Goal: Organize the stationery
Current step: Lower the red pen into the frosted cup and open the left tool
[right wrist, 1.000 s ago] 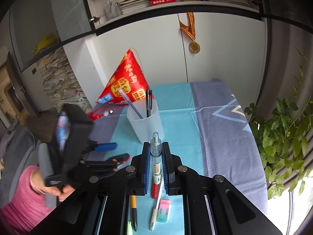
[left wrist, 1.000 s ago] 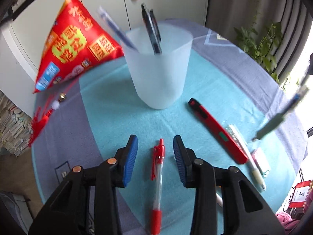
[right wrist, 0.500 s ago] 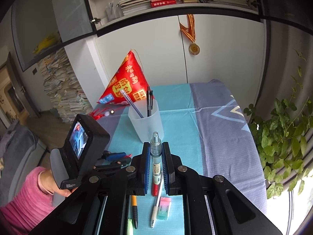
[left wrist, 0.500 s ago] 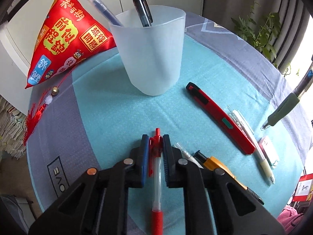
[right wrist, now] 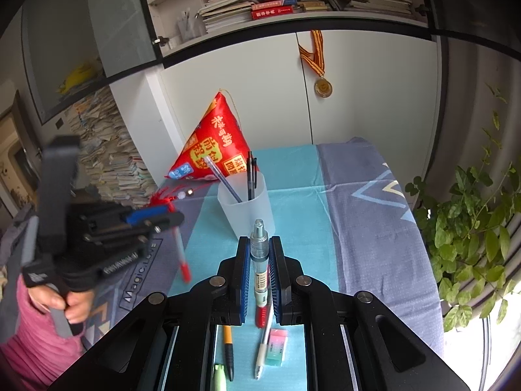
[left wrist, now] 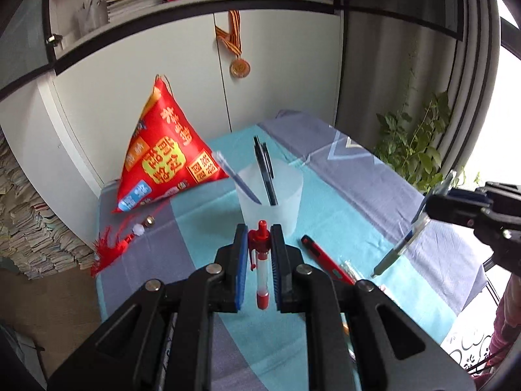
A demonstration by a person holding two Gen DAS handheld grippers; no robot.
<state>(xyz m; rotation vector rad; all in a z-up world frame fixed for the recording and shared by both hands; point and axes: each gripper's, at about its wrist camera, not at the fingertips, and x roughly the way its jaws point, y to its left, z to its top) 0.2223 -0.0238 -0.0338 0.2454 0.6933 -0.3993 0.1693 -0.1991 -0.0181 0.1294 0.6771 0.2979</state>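
My left gripper [left wrist: 259, 230] is shut on a red-capped clear pen [left wrist: 262, 260] and holds it in the air above the teal cloth. Just beyond it stands the frosted cup [left wrist: 286, 202] with a blue pen and two dark pens inside. My right gripper [right wrist: 259, 241] is shut on a grey-green pen [right wrist: 259, 254], raised over the table in front of the cup [right wrist: 257, 208]. From the right wrist view the left gripper [right wrist: 172, 215] hovers at the left, the red pen [right wrist: 180, 251] hanging down from it. The right gripper [left wrist: 433, 208] shows at the right edge of the left wrist view.
A red box cutter [left wrist: 325, 260] lies right of the cup. An eraser [right wrist: 276, 347], a white pen [right wrist: 263, 348], an orange pen [right wrist: 228, 348] and a green item [right wrist: 218, 374] lie near the front edge. A red pyramid bag [left wrist: 166, 159] and a tassel [left wrist: 110, 247] sit behind on the left, a plant [right wrist: 472, 244] at the right.
My left gripper closed on the red pen lying on the cloth, then rose with it off the table. The right gripper has stayed put with its pen.
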